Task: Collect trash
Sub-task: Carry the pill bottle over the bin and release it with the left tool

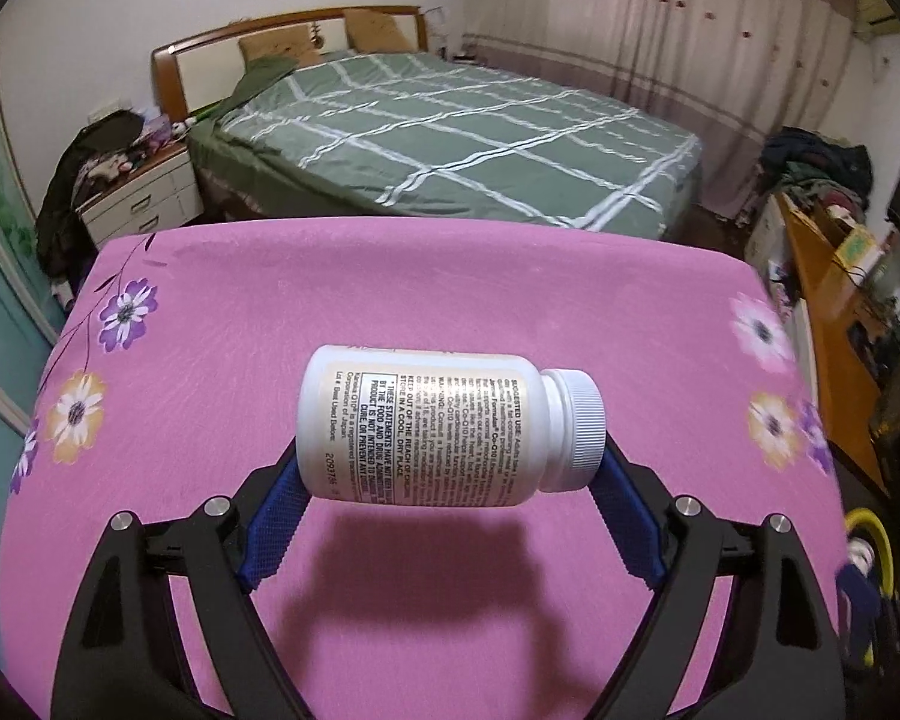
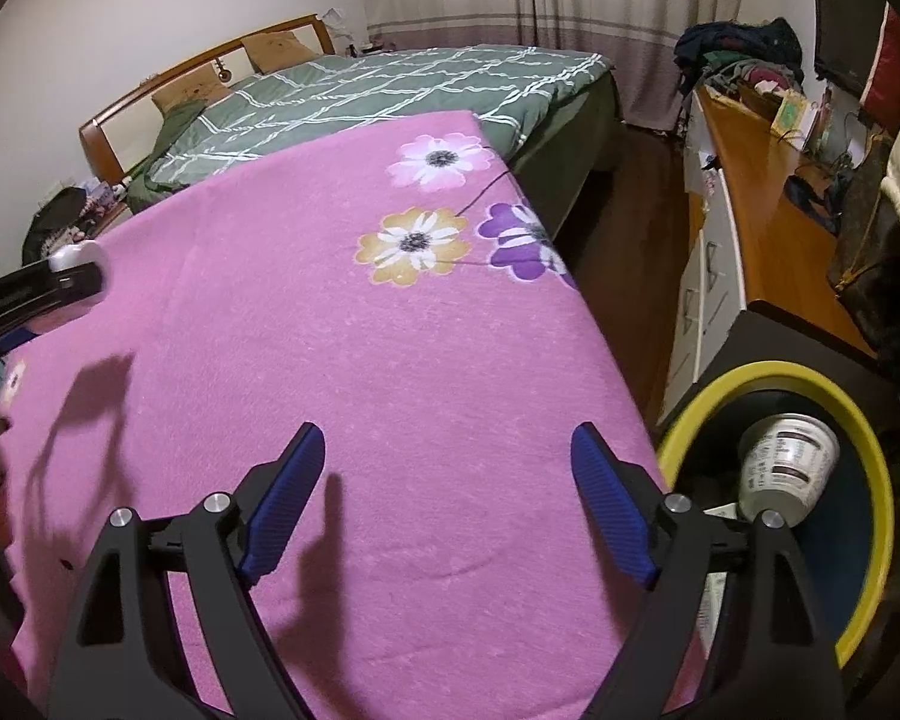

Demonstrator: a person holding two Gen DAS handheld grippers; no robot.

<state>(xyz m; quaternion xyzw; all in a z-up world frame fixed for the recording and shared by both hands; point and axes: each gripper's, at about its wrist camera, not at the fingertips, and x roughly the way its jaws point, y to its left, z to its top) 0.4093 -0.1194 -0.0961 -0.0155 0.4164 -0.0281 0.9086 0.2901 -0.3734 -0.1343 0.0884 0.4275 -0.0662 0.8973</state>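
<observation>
My left gripper (image 1: 450,468) is shut on a white pill bottle (image 1: 450,426), held sideways by its ends above the pink flowered tablecloth (image 1: 210,360), cap to the right. The bottle and left gripper also show at the left edge of the right wrist view (image 2: 78,258). My right gripper (image 2: 447,450) is open and empty over the cloth near the table's right edge. A yellow-rimmed trash bin (image 2: 870,480) stands on the floor right of the table, with a white cup (image 2: 789,468) inside.
A bed with a green checked cover (image 1: 450,132) stands behind the table. A wooden cabinet (image 2: 762,192) with clutter runs along the right wall. A nightstand (image 1: 138,198) stands at the left. The bin's yellow rim (image 1: 870,534) shows at the right of the left wrist view.
</observation>
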